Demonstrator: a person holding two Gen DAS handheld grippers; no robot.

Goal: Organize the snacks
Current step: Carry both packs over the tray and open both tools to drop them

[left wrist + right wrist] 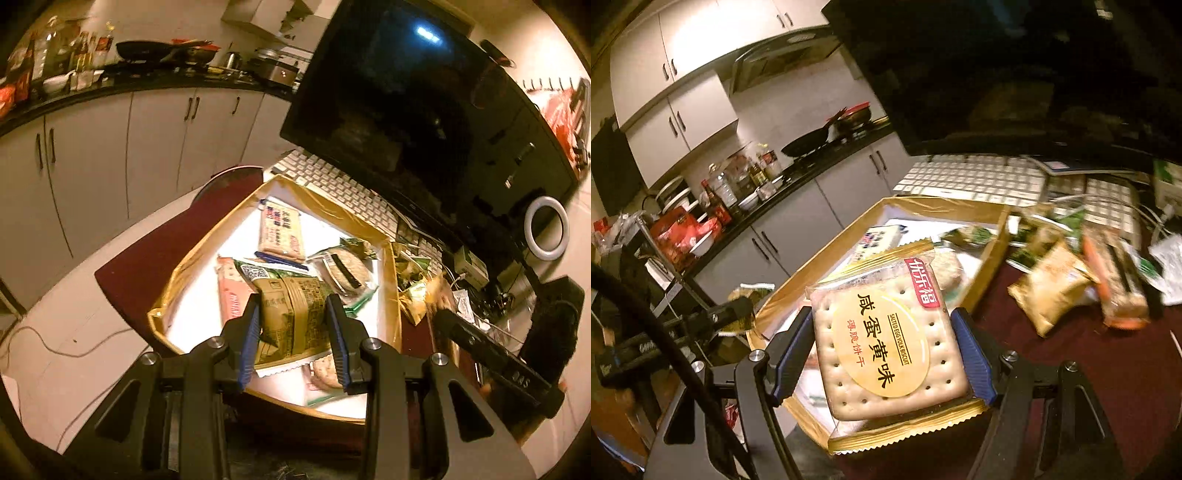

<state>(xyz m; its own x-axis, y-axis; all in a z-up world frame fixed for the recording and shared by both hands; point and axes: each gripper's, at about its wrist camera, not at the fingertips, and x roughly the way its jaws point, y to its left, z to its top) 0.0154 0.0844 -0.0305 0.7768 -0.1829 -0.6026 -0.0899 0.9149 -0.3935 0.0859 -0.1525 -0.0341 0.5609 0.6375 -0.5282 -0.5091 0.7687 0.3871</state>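
My left gripper (293, 314) is shut on a green-brown snack pack (291, 314) and holds it over the gold-rimmed white box (192, 254). Several snack packs lie in the box, among them a cracker pack (281, 232) and a round rice cake pack (345, 271). My right gripper (882, 332) is shut on a salted egg yolk biscuit pack (886, 343), held over the near edge of the same box (945, 203). Loose snack packs (1056, 291) lie on the dark red mat right of the box.
A white keyboard (343, 184) and a black monitor (424, 96) stand behind the box. Cables, a ring light (546, 229) and small gadgets crowd the right. Kitchen cabinets (147, 147) and a cluttered counter lie beyond the table's left edge.
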